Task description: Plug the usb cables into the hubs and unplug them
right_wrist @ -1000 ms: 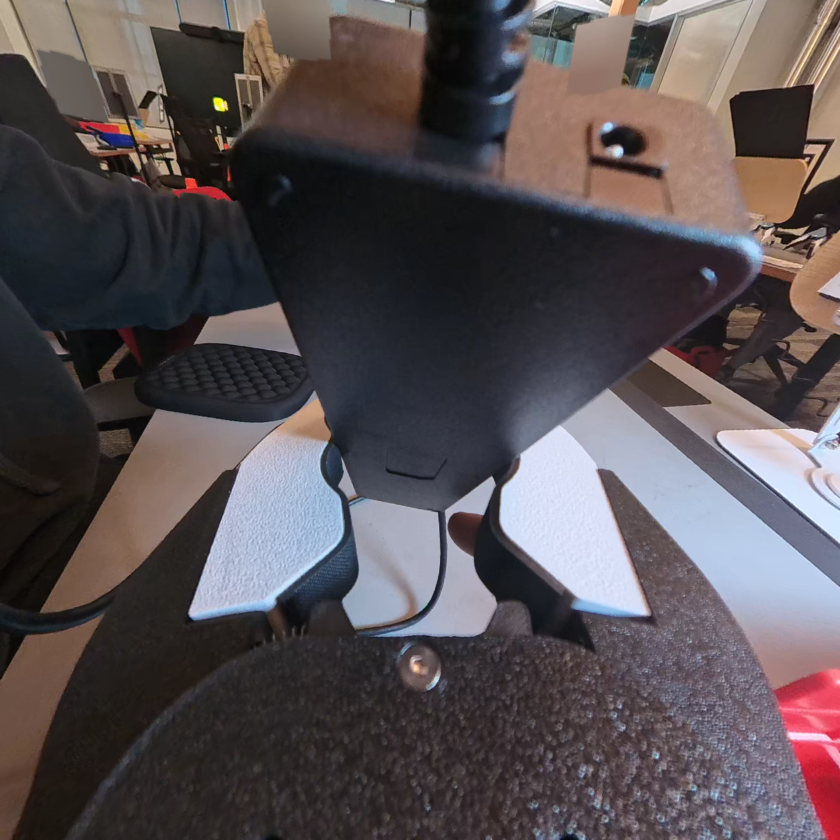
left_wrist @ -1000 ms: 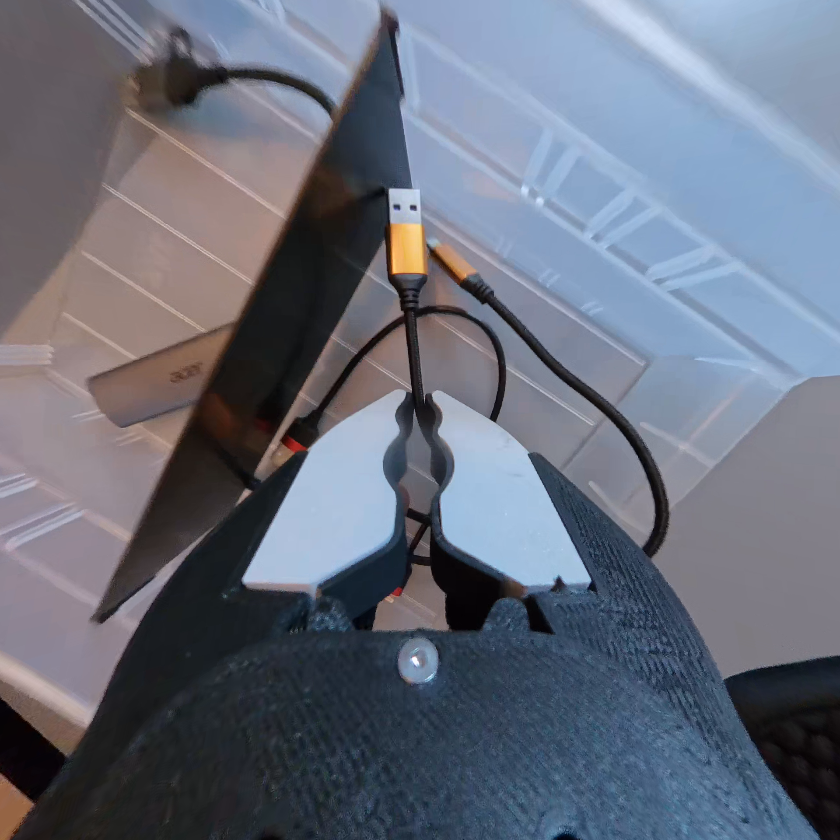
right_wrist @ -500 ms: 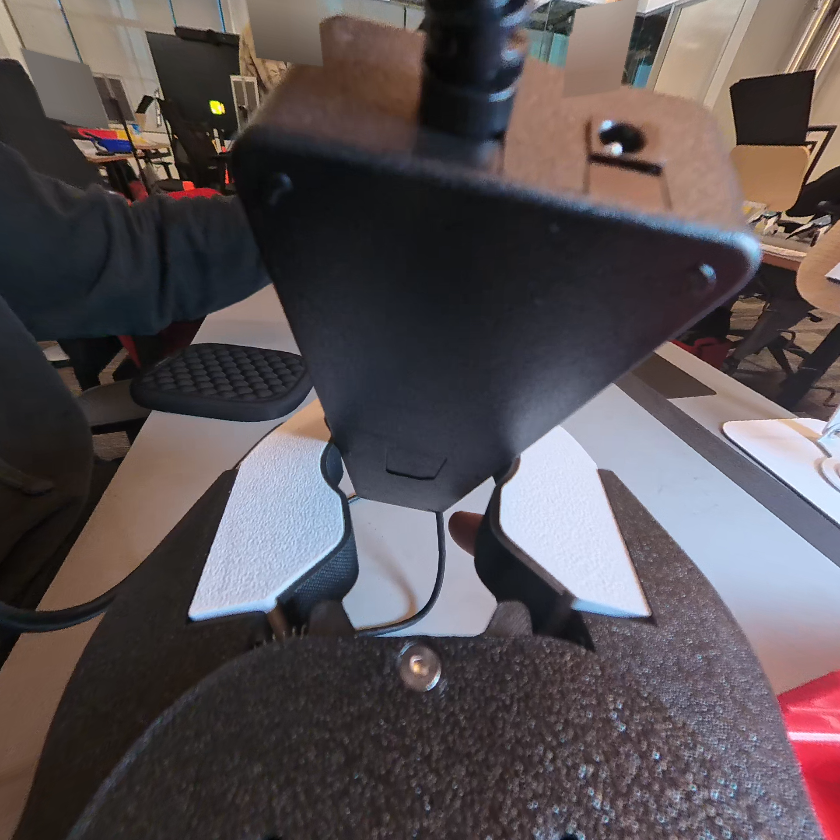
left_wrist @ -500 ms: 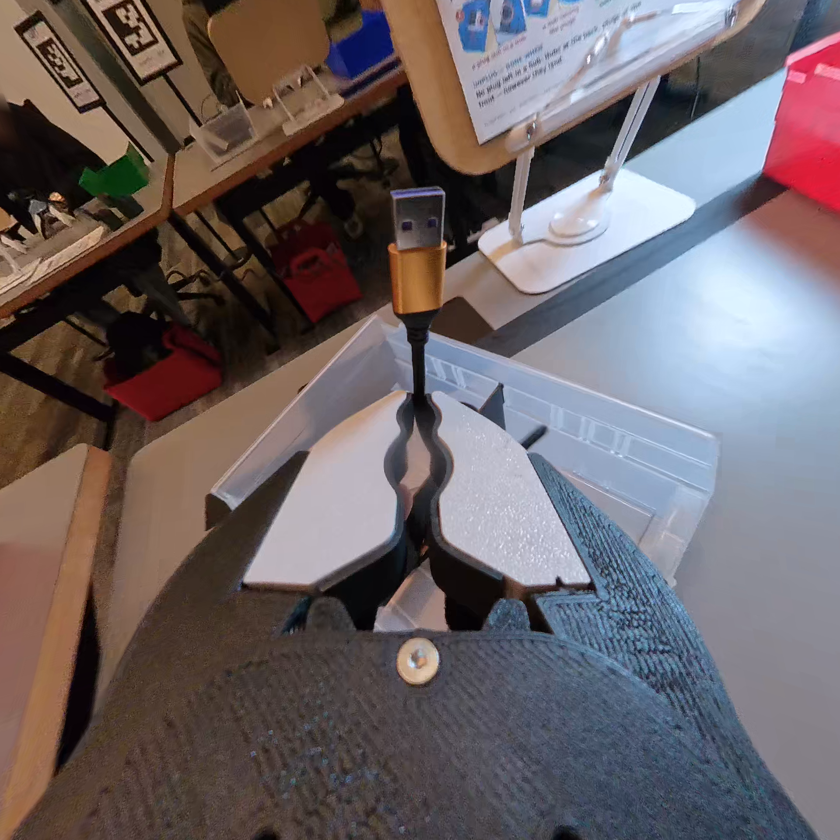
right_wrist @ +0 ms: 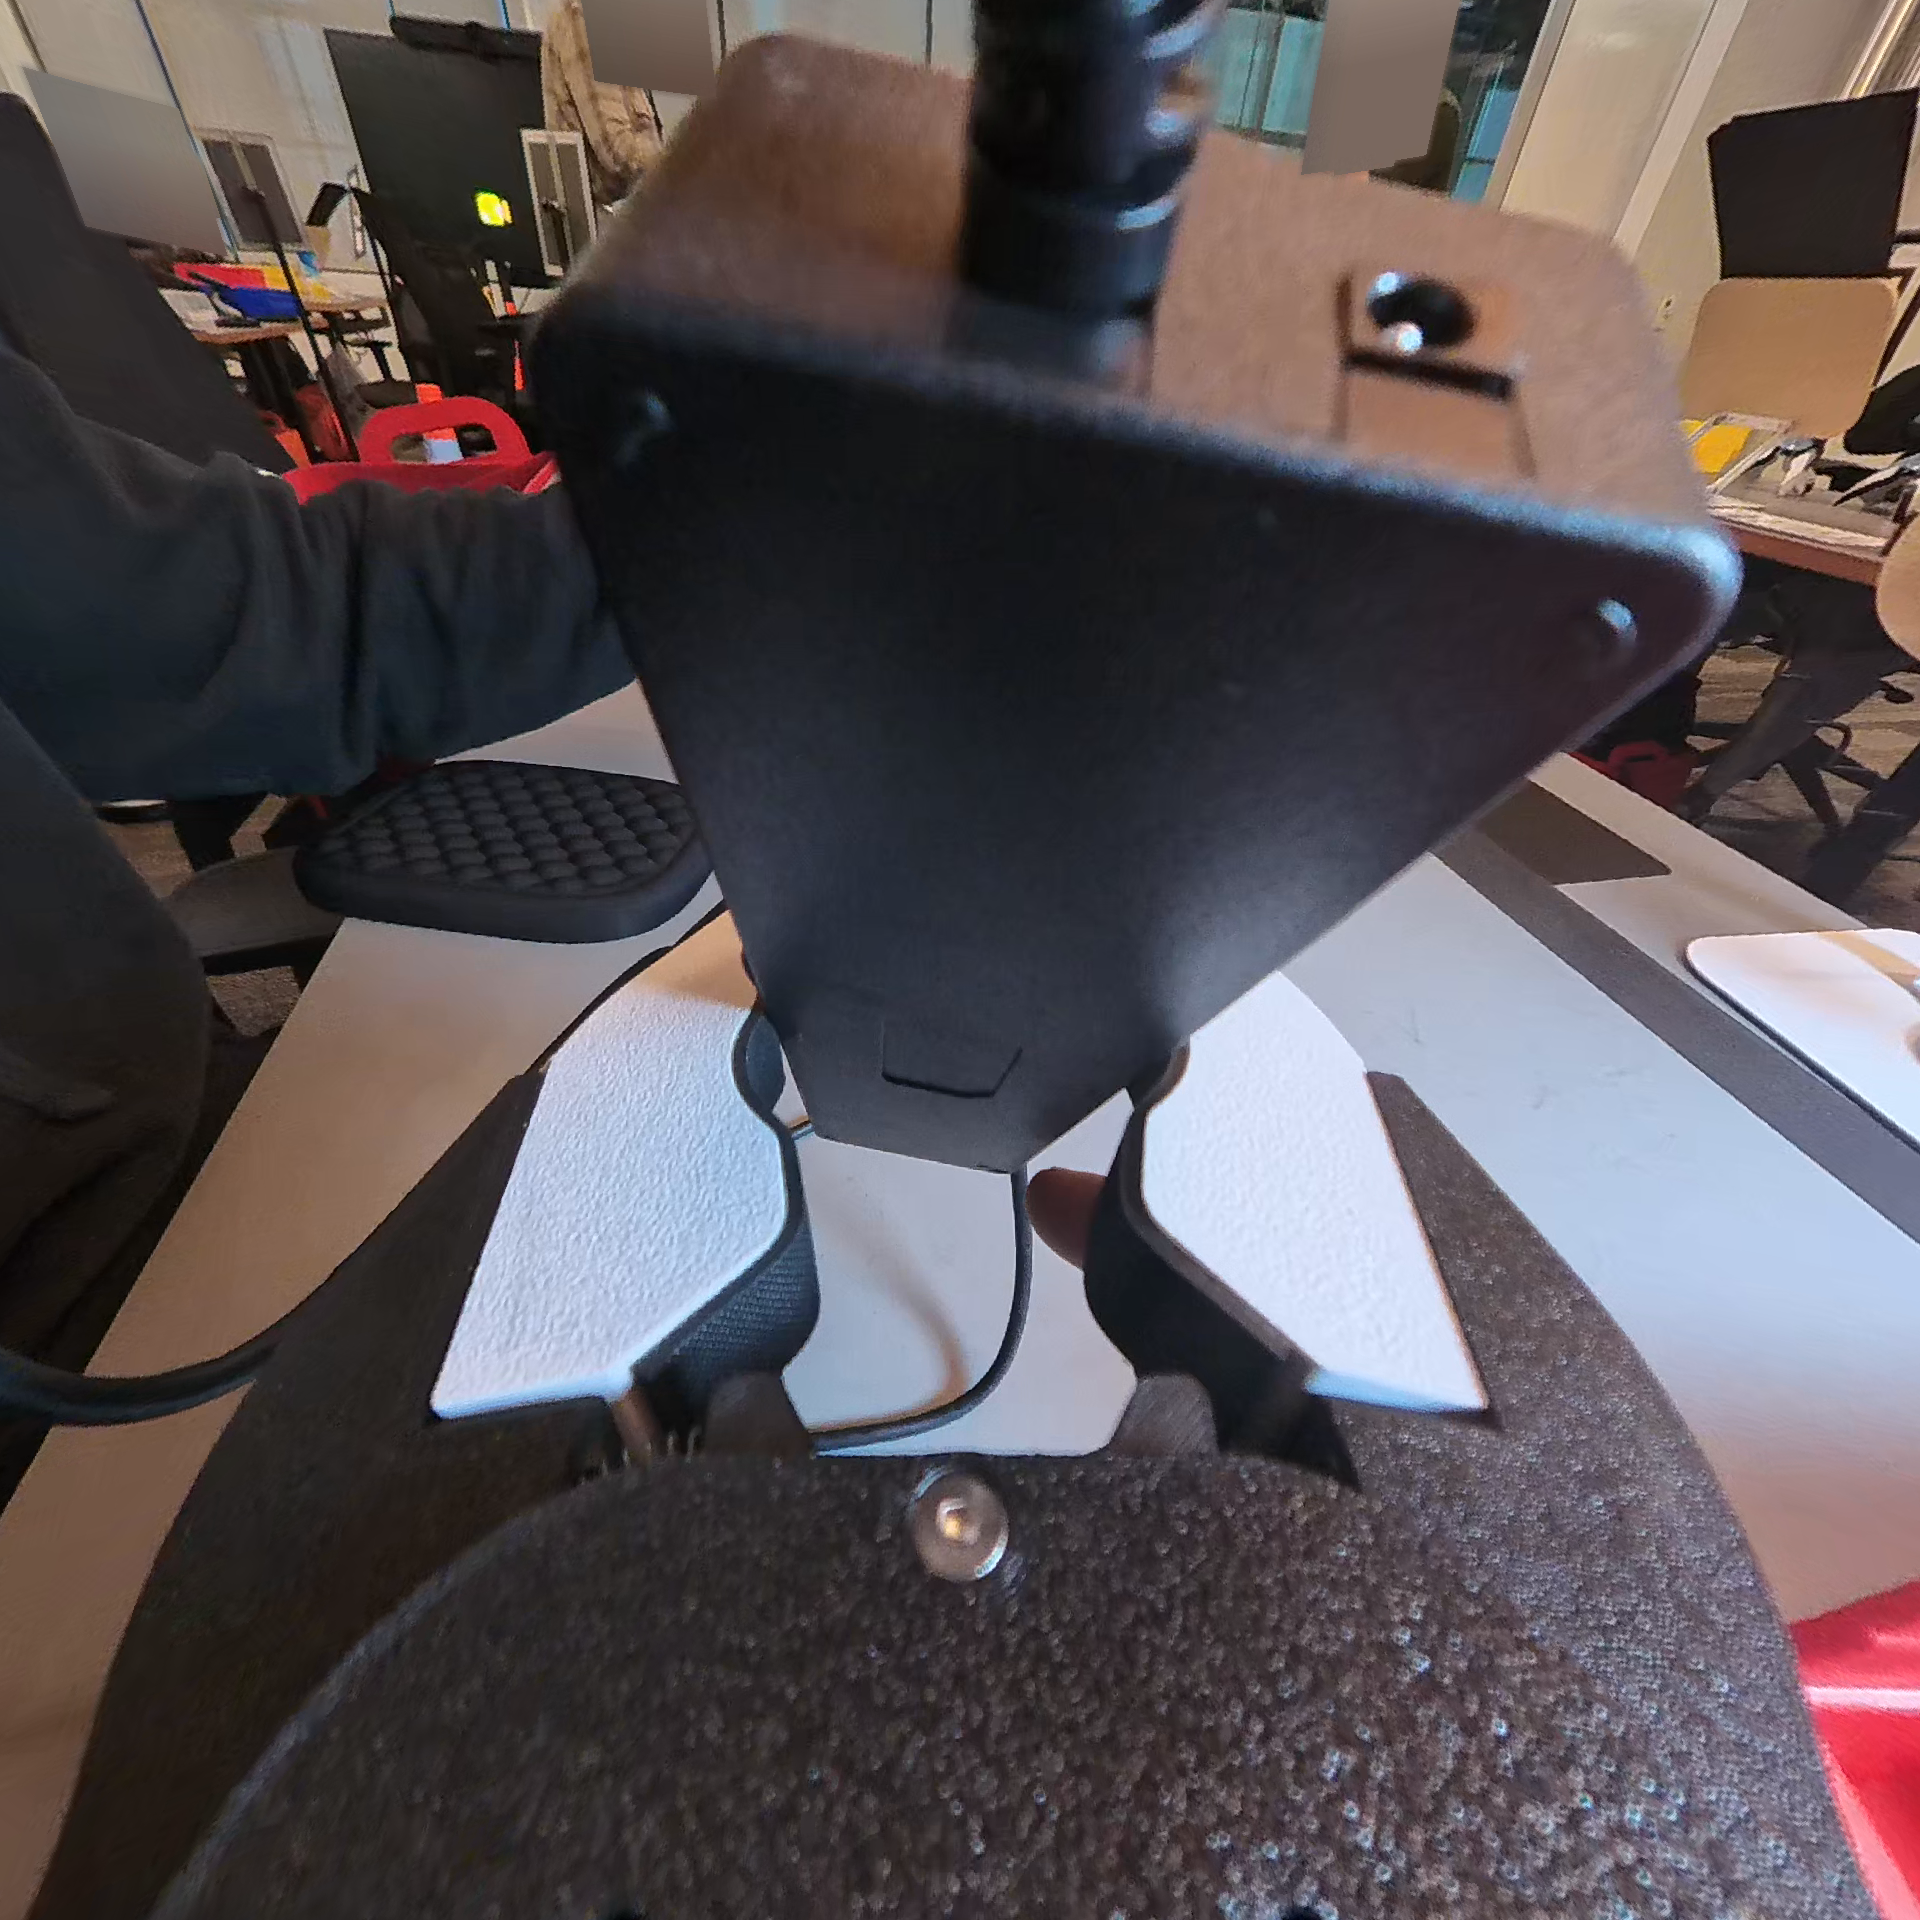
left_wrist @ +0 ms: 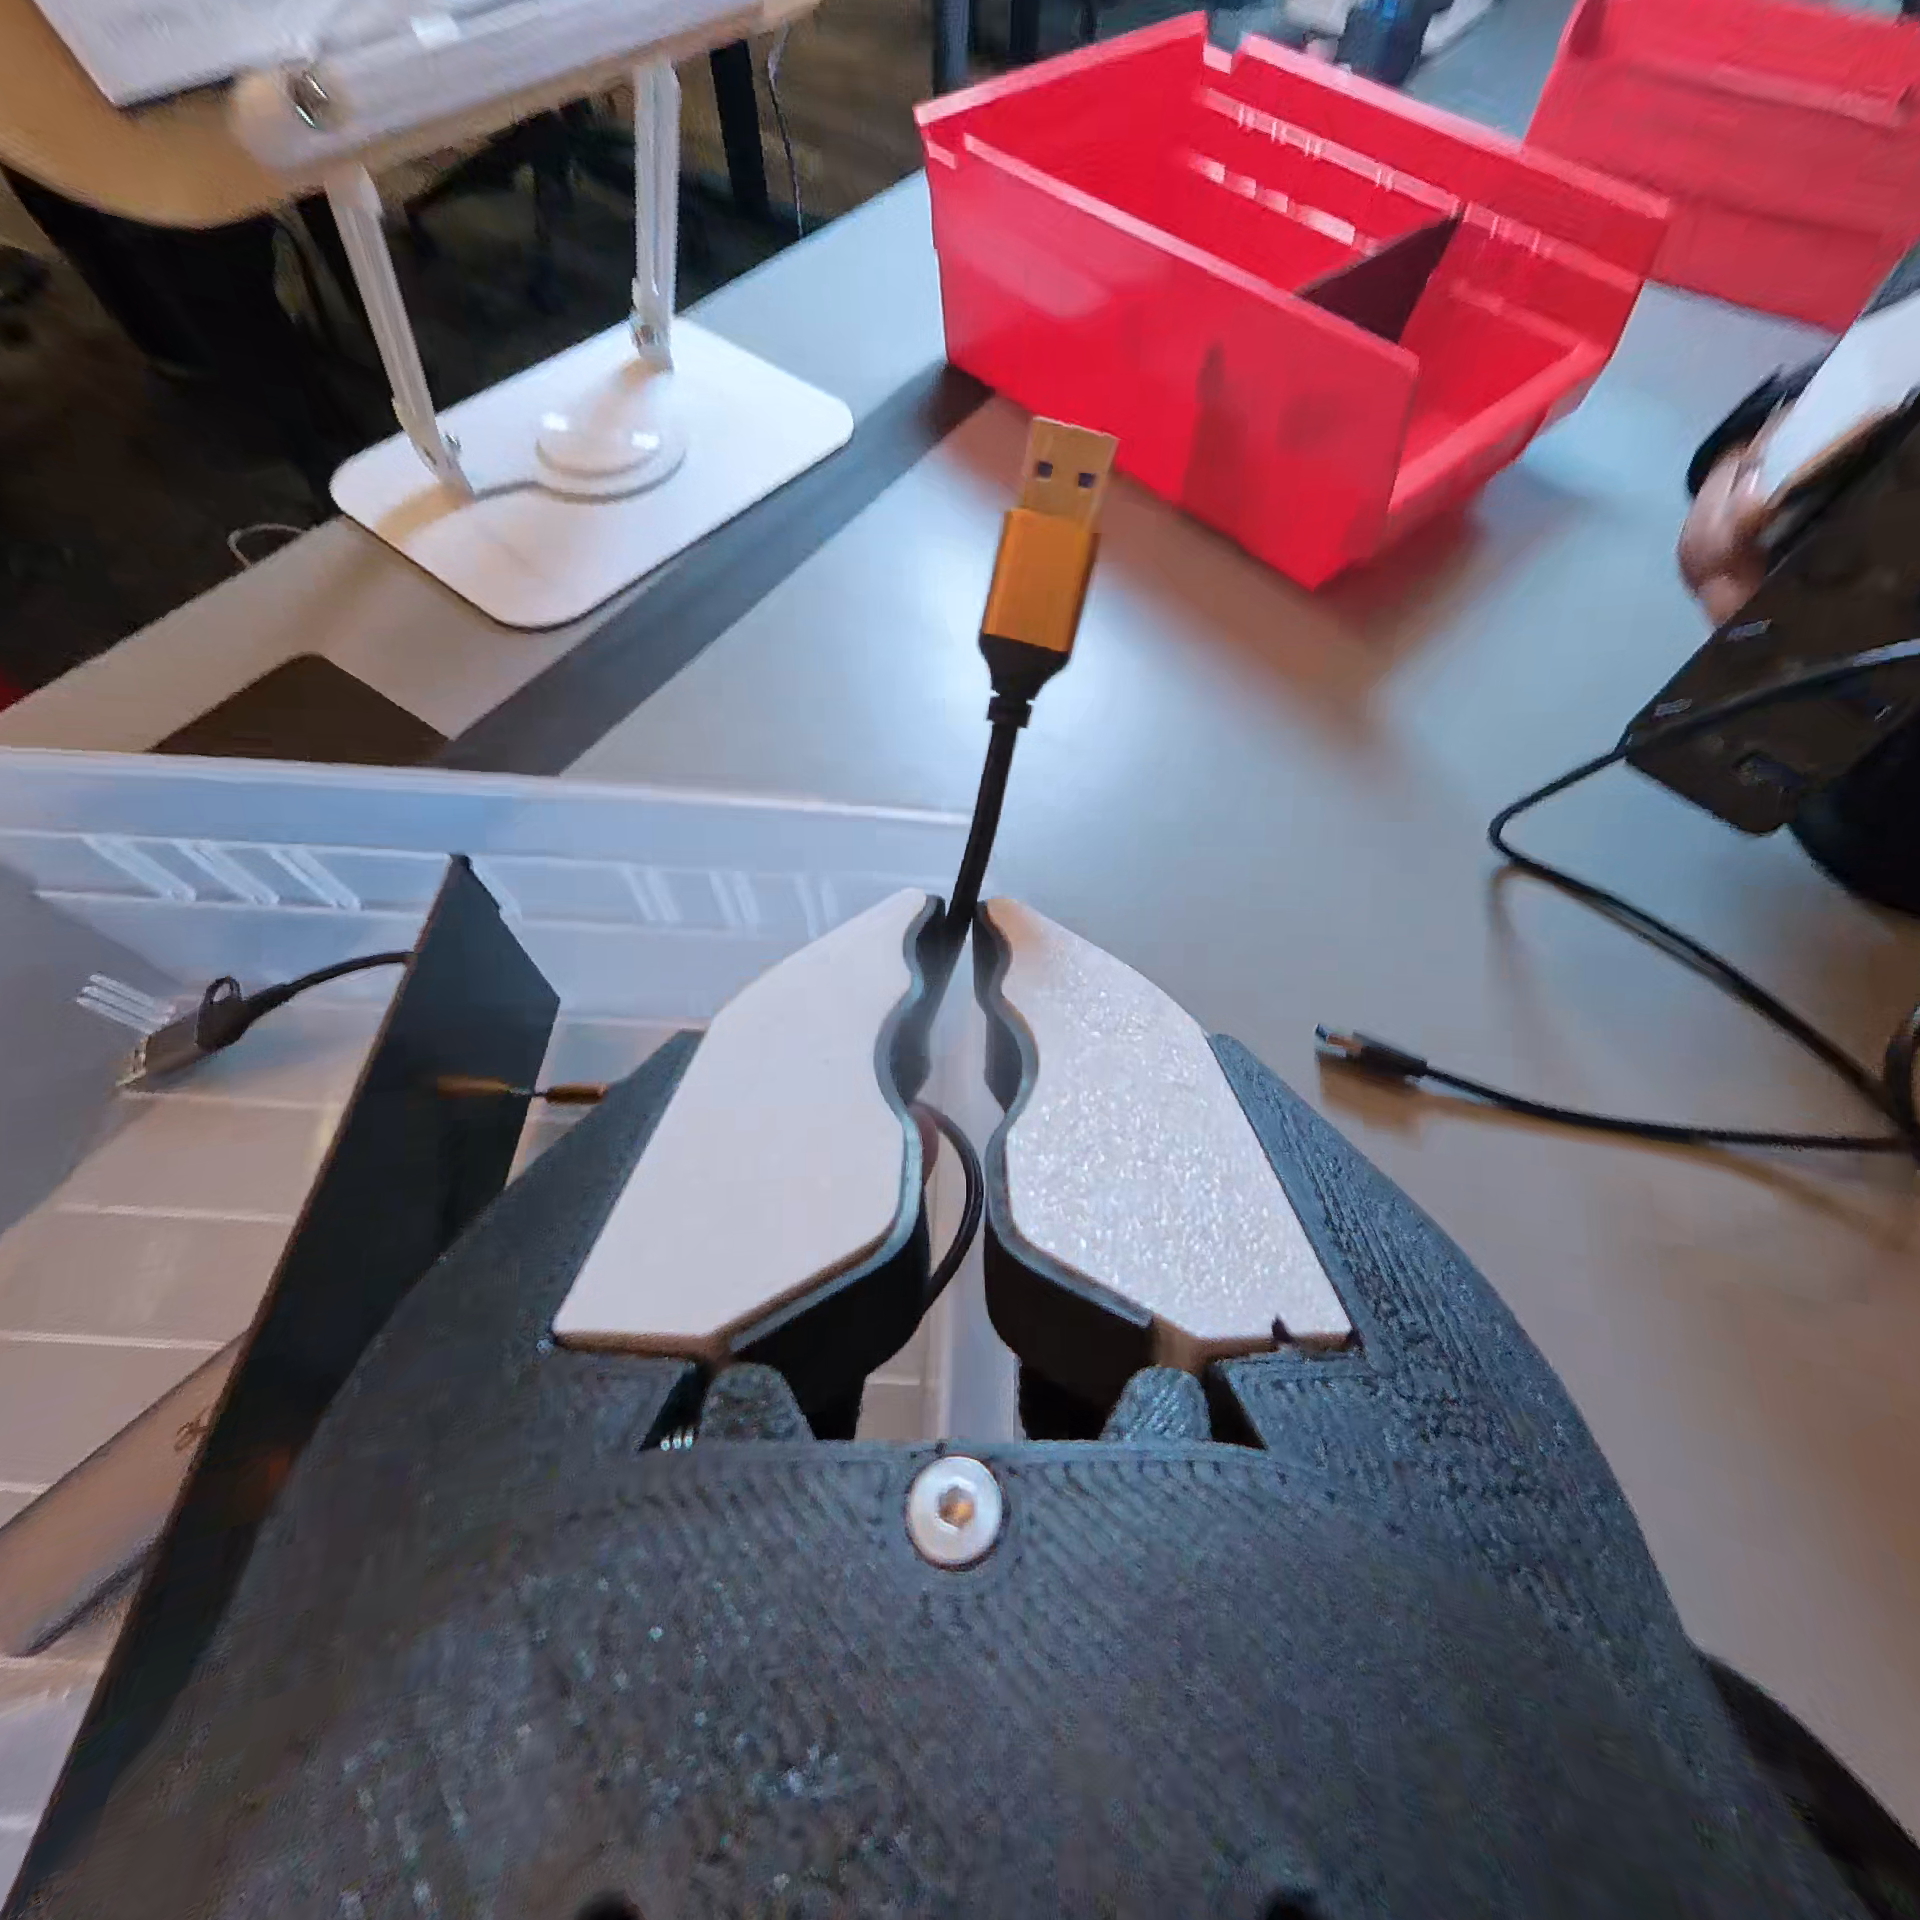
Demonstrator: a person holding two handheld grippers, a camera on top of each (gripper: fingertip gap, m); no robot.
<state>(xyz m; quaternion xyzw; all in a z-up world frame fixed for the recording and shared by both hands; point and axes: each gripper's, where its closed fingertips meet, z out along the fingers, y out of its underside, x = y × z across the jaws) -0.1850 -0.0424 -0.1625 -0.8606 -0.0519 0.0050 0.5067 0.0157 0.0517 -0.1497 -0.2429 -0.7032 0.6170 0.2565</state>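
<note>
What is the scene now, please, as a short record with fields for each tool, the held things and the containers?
left tool: left tool, shut on the thin black cable just below the orange-sleeved USB-A plug, which points up and forward
right tool: right tool, closed on the narrow lower end of a large black wedge-shaped device
loose cable: thin black cable with small metal plug, lying on the grey table
containers: red plastic bin with black divider ahead; clear plastic tray at left
</note>
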